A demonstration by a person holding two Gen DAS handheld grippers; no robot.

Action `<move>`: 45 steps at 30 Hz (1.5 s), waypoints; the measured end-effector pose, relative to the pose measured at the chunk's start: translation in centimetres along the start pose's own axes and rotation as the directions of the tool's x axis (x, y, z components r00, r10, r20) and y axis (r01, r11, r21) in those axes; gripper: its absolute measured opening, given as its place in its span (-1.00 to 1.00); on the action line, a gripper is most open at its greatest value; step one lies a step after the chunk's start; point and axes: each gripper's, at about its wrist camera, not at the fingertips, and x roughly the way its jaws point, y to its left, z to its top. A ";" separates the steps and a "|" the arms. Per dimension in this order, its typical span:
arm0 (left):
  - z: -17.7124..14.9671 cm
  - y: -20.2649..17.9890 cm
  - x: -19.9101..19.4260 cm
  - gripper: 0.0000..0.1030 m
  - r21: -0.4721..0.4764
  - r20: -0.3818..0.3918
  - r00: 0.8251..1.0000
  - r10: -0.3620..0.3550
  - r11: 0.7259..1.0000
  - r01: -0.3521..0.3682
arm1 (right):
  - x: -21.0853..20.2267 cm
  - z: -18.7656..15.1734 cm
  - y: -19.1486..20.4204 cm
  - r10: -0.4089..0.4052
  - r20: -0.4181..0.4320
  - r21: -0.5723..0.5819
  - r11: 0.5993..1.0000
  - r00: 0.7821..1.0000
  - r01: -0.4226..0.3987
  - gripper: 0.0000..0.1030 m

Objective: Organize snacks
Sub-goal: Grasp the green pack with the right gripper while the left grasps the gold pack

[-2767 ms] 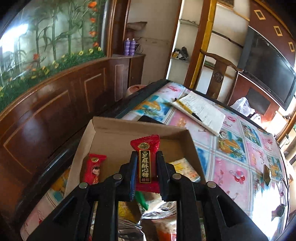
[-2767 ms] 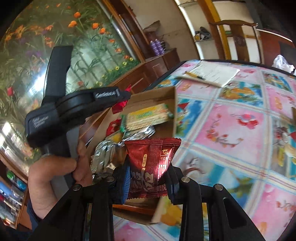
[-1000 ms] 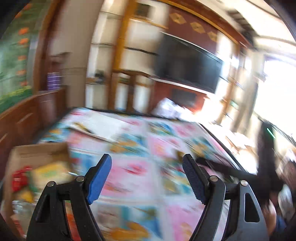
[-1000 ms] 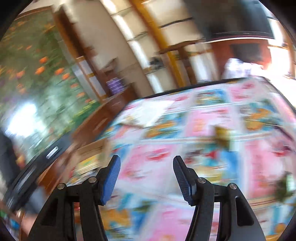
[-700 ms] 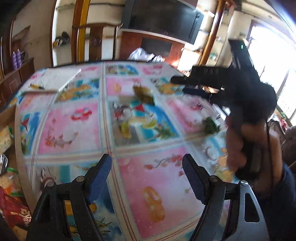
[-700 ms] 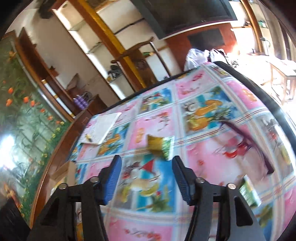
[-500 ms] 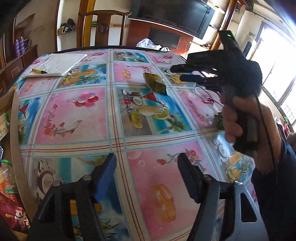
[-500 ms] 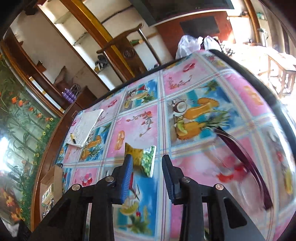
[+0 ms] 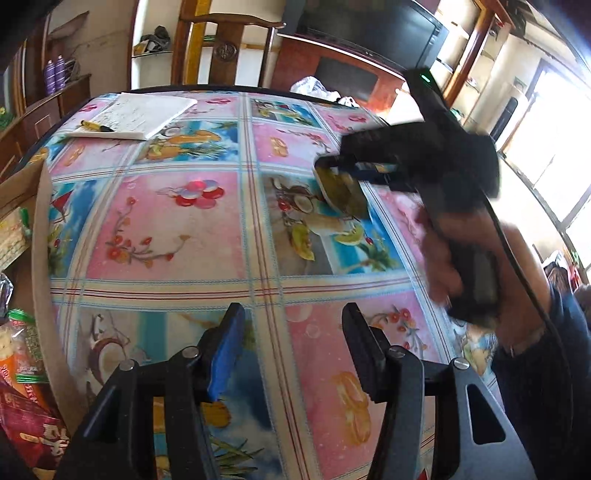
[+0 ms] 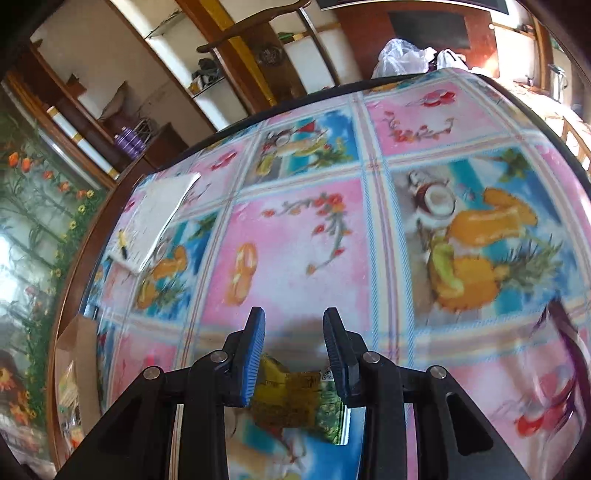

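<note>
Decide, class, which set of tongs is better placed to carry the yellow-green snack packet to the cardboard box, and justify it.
Right. The right tongs are closed on the yellow-green snack packet. The left tongs are closing on nothing, over bare tablecloth, though nearer the cardboard box.

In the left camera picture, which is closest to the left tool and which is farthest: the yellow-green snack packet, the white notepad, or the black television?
1. Yellow-green snack packet, mid-table, right.
2. White notepad, far-left table edge.
3. Black television, back wall.
</note>
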 end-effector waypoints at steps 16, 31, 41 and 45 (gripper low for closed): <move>0.1 -0.8 -1.2 0.14 0.035 0.045 0.998 -0.048 0.998 0.047 | -15.9 -9.7 -7.0 -0.081 0.262 0.129 0.990 0.962 0.049 -0.23; 0.0 -0.6 -0.5 0.24 0.030 0.029 0.998 -0.055 0.998 0.054 | -10.7 -11.6 -5.1 0.064 0.053 0.093 0.993 0.997 -0.069 -0.10; 0.1 -0.3 -0.7 0.29 0.010 0.036 0.998 -0.056 0.998 0.056 | -9.1 -12.5 -1.8 -0.016 0.040 -0.047 0.999 0.999 0.017 0.44; 0.1 -0.3 -0.7 0.29 0.017 0.035 0.998 -0.061 0.998 0.060 | -8.5 -12.8 -0.1 -0.091 0.069 -0.127 0.987 0.993 0.099 0.21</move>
